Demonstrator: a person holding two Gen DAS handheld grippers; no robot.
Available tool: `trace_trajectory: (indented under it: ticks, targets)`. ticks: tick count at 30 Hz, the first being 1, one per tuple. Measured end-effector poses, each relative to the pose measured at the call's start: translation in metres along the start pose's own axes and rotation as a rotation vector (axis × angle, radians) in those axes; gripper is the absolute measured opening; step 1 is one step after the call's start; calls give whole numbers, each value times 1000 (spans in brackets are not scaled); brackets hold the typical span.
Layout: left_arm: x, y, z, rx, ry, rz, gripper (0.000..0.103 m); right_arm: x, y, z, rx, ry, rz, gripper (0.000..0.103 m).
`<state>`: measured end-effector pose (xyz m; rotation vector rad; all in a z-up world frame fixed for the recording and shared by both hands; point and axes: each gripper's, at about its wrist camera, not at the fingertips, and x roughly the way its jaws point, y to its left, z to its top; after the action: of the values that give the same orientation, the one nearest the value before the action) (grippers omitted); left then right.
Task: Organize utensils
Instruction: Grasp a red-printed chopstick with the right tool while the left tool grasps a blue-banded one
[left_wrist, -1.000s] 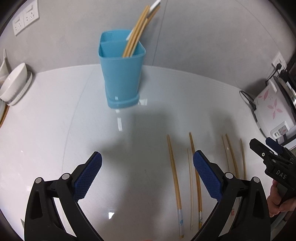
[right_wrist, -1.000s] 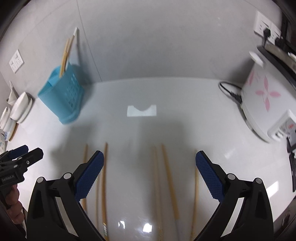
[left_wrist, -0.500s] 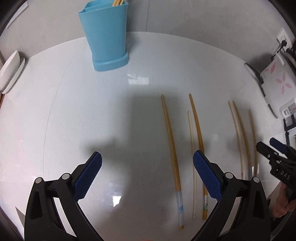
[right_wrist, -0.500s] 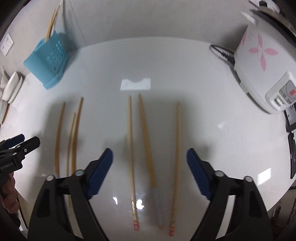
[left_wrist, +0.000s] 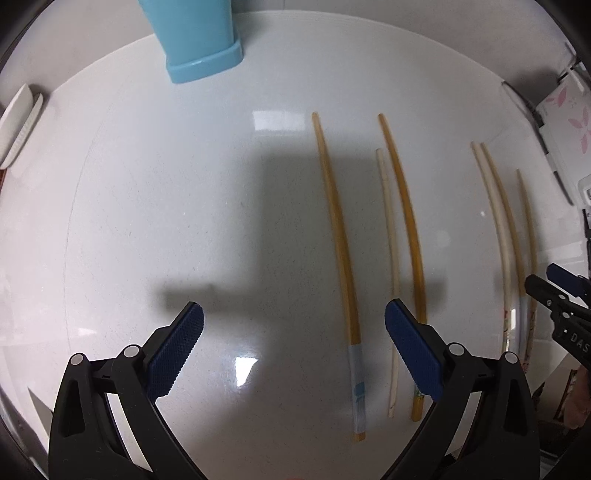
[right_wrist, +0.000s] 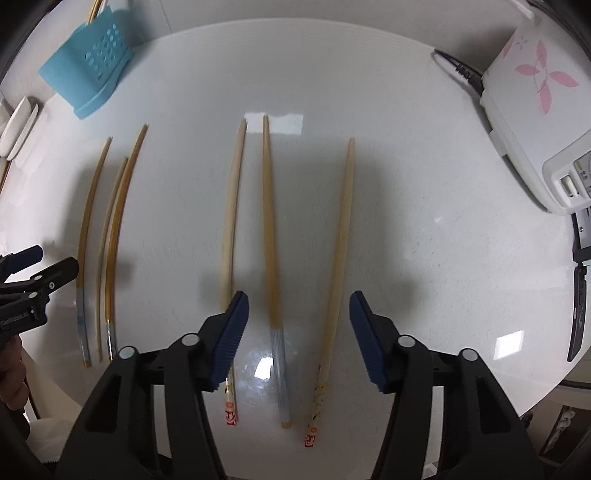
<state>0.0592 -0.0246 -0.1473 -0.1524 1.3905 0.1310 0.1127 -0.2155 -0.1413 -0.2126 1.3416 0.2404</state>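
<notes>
Several chopsticks lie side by side on the white counter (right_wrist: 406, 184). My right gripper (right_wrist: 299, 332) points down over the right-hand group, its jaws closing. Between them lie an amber chopstick with a grey ridged end (right_wrist: 271, 258) and a pale patterned one (right_wrist: 338, 258); the pads touch neither. A third pale chopstick (right_wrist: 229, 229) passes under the left finger. My left gripper (left_wrist: 293, 350) hangs wide open over the left group; an amber chopstick with a blue-and-white end (left_wrist: 340, 251) lies between its fingers, untouched. The blue utensil holder (right_wrist: 86, 70) stands at the back left.
A white rice cooker with pink flowers (right_wrist: 535, 96) and its black cord (right_wrist: 458, 68) sit at the right. White dishes (left_wrist: 18, 122) are stacked at the far left. The counter's front edge curves close beneath both grippers.
Both grippers have come down and tilted toward the counter, so the chopsticks look larger. The right gripper's jaws have narrowed markedly. The left gripper's jaws stay equally wide.
</notes>
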Motion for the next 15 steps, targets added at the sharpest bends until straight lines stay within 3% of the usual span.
trace_trajectory:
  ticks: [9, 15]
  targets:
    - [6, -3, 6, -13, 39, 32, 92, 9, 7, -3, -24, 62, 19, 39]
    - [13, 0, 9, -19, 68, 48, 84, 12, 11, 3, -34, 88, 33, 26]
